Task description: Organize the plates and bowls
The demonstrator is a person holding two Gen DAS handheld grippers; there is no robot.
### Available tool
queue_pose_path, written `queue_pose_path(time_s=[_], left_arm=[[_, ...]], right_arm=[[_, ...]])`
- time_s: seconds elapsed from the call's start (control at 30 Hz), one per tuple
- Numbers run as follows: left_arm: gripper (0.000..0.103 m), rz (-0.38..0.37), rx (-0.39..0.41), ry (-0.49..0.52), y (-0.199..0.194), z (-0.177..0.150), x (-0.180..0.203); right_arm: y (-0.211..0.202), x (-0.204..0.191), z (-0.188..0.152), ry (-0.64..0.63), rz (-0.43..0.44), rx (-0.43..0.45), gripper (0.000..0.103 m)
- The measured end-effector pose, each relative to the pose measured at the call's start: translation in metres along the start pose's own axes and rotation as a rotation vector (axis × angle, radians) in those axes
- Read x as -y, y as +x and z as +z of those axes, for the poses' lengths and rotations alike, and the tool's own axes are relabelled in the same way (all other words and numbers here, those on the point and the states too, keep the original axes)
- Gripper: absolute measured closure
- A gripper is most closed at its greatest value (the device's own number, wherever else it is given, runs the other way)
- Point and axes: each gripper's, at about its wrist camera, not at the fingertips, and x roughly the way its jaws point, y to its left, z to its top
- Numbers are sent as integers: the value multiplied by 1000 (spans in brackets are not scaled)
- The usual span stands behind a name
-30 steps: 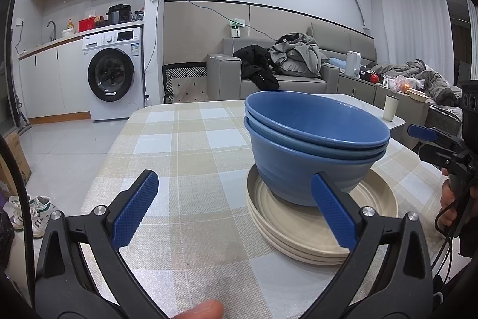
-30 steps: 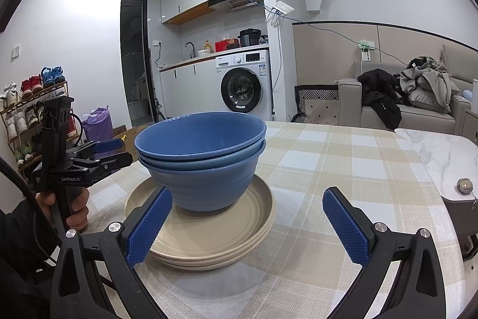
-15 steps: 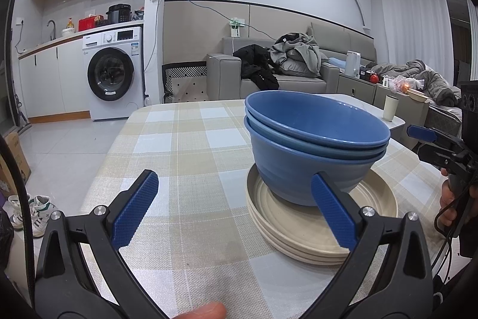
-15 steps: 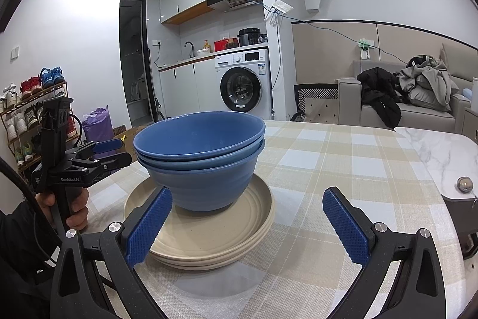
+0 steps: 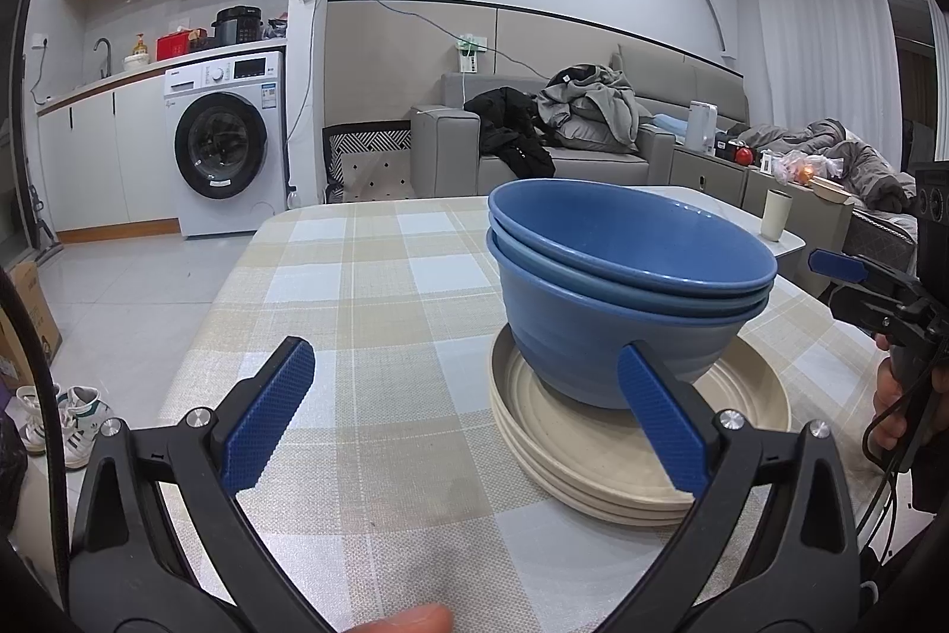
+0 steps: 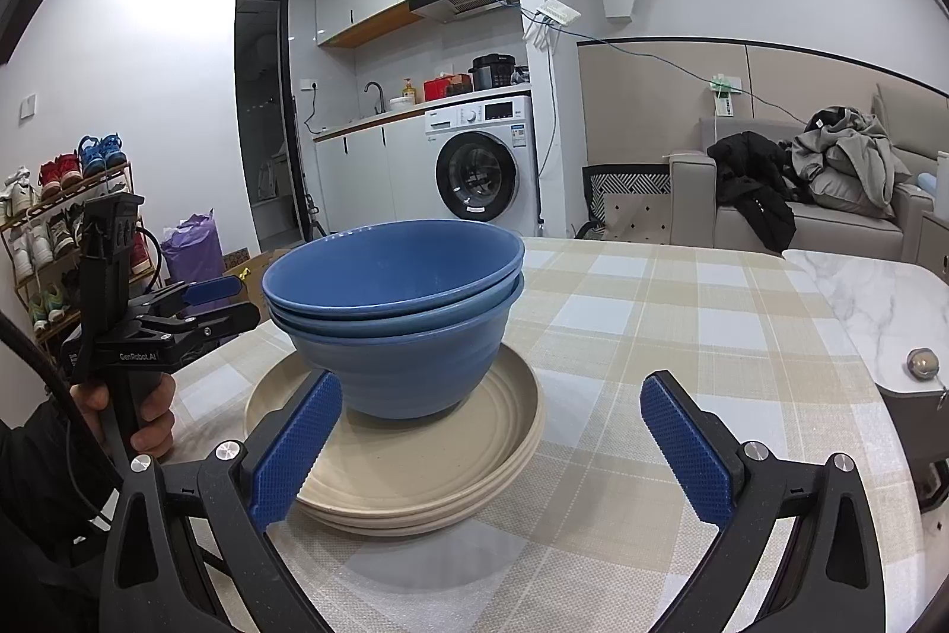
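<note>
Both grippers empty, jaws wide apart: left gripper (image 5: 465, 416), right gripper (image 6: 489, 446). Nested blue bowls (image 6: 394, 312) ahead on beige plates (image 6: 415, 461); a sideways nudge could topple them.

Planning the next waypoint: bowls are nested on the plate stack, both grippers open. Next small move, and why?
Probably none beyond backing both grippers away: the blue bowls sit nested on the beige plates, and left gripper and right gripper are open, holding nothing.
</note>
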Motion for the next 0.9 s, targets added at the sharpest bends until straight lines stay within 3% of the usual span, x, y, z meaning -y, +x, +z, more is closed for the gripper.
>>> queue_pose_path(time_s=[0.9], left_arm=[[1, 1, -6, -3, 0, -1, -2]], right_arm=[[-1, 0, 1, 4, 0, -2, 0]])
